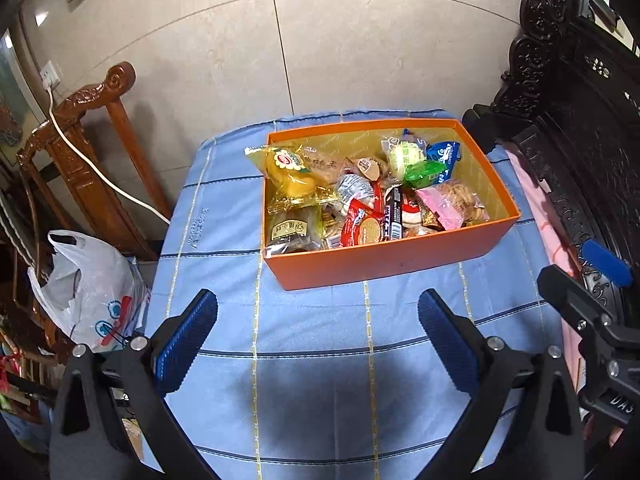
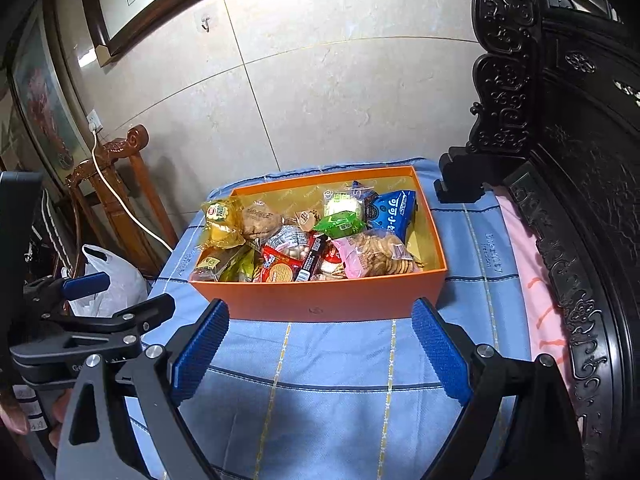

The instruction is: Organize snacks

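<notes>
An orange box stands on the blue checked cloth, full of several wrapped snacks: a yellow pack, a green pack, a pink biscuit pack. The box also shows in the right wrist view with a blue pack. My left gripper is open and empty, held above the cloth in front of the box. My right gripper is open and empty just before the box's near wall.
A dark carved wooden bed frame runs along the right. A brown carved chair with a white cable and a white plastic bag stand at the left. A tiled wall is behind.
</notes>
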`<action>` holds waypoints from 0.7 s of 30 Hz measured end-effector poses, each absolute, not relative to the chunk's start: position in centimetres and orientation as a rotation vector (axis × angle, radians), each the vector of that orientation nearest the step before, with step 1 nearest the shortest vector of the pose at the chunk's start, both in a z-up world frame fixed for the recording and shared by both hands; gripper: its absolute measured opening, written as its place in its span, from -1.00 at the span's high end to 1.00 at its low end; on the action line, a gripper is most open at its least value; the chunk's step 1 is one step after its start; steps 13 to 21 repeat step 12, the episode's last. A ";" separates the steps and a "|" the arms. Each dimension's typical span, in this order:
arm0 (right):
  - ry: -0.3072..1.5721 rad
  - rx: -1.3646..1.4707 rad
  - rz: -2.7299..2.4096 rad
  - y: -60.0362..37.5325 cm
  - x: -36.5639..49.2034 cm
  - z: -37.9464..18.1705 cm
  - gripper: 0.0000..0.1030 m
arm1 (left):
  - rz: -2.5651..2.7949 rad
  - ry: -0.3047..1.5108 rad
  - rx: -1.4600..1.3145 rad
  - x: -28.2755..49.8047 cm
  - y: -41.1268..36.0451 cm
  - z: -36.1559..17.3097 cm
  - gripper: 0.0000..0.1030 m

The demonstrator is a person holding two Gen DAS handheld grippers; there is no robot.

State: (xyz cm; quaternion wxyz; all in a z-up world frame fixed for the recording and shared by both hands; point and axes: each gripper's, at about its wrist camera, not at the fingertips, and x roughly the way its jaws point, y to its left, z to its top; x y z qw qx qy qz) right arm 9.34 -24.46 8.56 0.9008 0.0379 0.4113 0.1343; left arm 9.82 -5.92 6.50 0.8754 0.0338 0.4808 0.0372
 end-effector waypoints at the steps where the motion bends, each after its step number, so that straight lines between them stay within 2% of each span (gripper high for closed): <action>1: 0.851 0.078 0.278 -24.5 9.3 8.6 -0.81 | 0.075 1.007 0.069 9.8 -6.0 6.5 -0.91; 21: 0.851 0.072 0.286 -24.7 9.2 8.7 -0.81 | 0.074 1.024 0.058 9.4 -6.1 6.7 -0.91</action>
